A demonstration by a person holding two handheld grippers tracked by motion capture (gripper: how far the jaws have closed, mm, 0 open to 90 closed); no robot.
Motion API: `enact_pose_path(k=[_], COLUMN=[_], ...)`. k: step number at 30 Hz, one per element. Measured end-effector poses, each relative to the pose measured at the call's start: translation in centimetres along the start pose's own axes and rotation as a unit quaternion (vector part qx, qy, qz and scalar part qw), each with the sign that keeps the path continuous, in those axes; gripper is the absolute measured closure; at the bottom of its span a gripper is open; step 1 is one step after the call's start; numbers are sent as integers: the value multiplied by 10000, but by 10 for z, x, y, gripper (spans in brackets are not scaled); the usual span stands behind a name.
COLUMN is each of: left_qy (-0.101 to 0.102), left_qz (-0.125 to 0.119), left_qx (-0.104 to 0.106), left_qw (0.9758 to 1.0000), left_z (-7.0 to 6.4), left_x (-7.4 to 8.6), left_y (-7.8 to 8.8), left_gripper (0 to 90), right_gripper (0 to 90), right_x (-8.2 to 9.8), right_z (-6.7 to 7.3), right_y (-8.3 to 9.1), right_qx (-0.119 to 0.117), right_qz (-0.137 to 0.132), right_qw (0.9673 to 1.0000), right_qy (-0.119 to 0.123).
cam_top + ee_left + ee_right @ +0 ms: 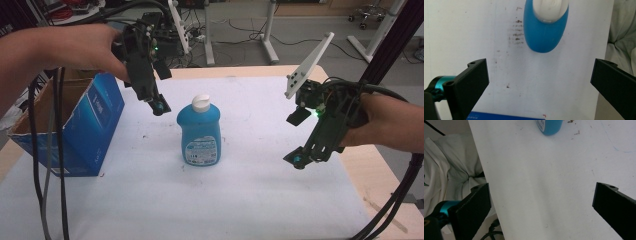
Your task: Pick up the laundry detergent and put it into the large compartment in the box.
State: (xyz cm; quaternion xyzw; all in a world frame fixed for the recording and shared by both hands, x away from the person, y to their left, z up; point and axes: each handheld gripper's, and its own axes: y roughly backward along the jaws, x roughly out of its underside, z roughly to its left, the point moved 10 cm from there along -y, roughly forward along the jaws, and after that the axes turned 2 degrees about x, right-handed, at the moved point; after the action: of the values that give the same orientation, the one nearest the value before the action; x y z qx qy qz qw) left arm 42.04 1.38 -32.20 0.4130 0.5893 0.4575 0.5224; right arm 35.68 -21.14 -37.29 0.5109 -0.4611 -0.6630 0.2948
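Standing upright mid-table on the white cloth [150, 200], the blue bottle [200, 134] waits between the left gripper [159, 106], poised just above its left shoulder, and the right gripper [298, 160], well apart; both spread wide and empty, seemingly ready to grasp it.

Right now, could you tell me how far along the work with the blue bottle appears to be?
It looks barely begun. Nothing is done yet: the blue bottle stands upright on the white table cover, cap on, untouched. In hand: the left tool hovers open just beside the bottle's white cap, while the right tool hangs open farther off. Left: grasping the bottle, perhaps for the open blue cardboard box.
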Motion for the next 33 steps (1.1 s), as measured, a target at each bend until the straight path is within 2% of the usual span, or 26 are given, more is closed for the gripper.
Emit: enact_pose_path(k=[7, 14, 20, 33], left_qy=[-143, -200, -283, -277], left_qz=[-11, -85, -49, -47], left_qx=[28, 64, 65, 130], left_qw=[9999, 9997, 9996, 9995], left_z=[-3, -4, -3, 0], left_x=[-10, -22, -28, -39], left_y=[-4, -10, -18, -36], left_gripper=[16, 17, 16, 16], right_gripper=[12, 11, 11, 12], right_x=[1, 1, 2, 3], right_z=[-1, -3, -4, -5], right_y=[0, -1, -2, -3], right_qx=[10, -1, -20, -27], right_qz=[-16, -44, -29, -20], right_qw=[10000, 10000, 10000, 10000], right_qy=[-3, -1, -19, -23])
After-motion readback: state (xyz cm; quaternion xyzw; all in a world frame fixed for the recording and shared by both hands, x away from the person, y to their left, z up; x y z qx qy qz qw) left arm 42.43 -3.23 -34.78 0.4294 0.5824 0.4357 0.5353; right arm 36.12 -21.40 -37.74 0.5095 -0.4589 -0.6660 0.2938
